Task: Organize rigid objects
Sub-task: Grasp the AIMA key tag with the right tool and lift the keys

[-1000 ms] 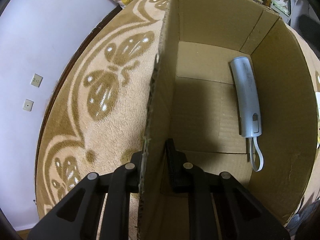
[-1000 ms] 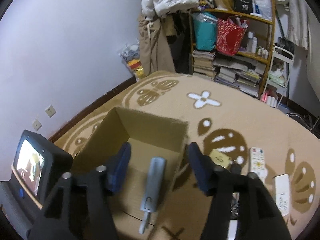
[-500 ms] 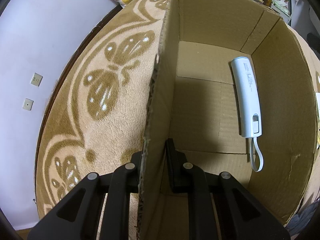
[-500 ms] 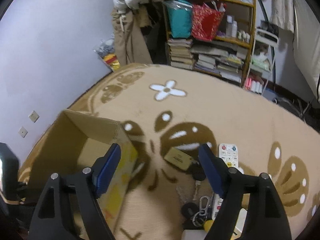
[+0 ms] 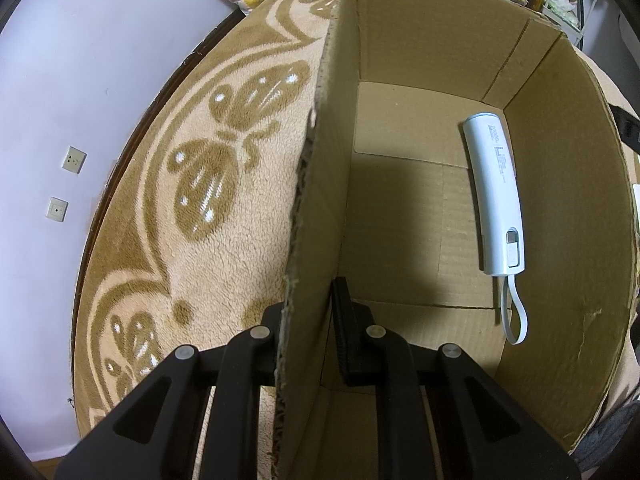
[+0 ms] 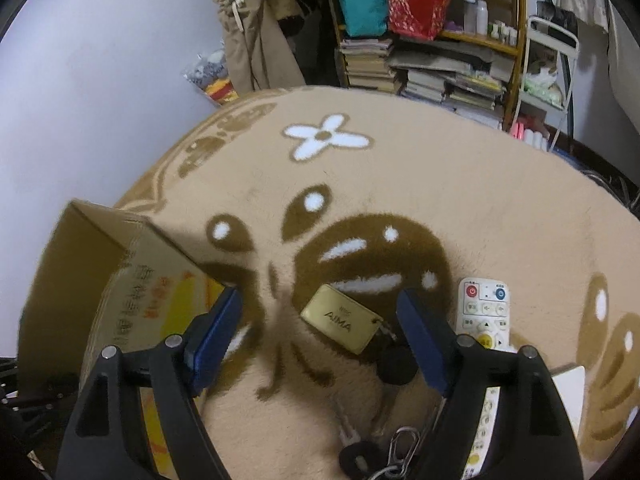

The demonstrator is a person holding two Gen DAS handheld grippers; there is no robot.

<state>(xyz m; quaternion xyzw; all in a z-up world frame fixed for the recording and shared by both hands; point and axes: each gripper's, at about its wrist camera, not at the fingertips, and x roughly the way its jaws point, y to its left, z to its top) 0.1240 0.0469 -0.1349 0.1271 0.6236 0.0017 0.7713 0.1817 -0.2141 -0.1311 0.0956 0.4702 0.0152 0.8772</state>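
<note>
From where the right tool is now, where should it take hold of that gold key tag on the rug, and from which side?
Grip the gold tag itself across its two long edges, coming down from above. It lies flat on the rug, so only the edges offer purchase. Stay on the end away from the ring and dark fob, which crowd the other end. The right tool is open and already straddles it.

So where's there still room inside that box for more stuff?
Most of the cardboard box floor is bare, from the wall the left gripper pinches across to the white power bank lying along the opposite wall. Only that strip is taken.
</note>
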